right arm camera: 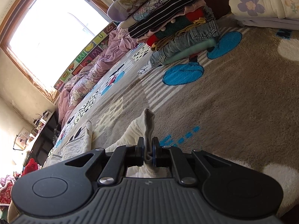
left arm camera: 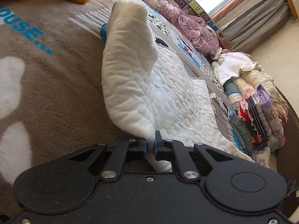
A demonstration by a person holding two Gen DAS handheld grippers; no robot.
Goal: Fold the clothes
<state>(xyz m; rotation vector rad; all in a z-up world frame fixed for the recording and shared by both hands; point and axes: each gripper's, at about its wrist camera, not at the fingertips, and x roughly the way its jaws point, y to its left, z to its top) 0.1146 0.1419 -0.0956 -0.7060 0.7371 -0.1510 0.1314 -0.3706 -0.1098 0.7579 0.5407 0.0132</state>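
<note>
Pinching white garment, both claws closed

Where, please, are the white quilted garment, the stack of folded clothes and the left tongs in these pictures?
white quilted garment (left arm camera: 129, 78): left wrist view, on its lifted fleecy flap.
stack of folded clothes (right arm camera: 168, 26): right wrist view, on the striped layer.
left tongs (left arm camera: 151, 145): left wrist view, between the tips pinching the garment's edge.

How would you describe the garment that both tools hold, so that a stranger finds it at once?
Start from the brown carpet with blue letters. In its middle lies a white quilted garment, one flap lifted by the left tool; the right tool pinches another edge. Unlike the colourful folded stack beside the carpet, it is plain white, spread out and unfolded.
</note>
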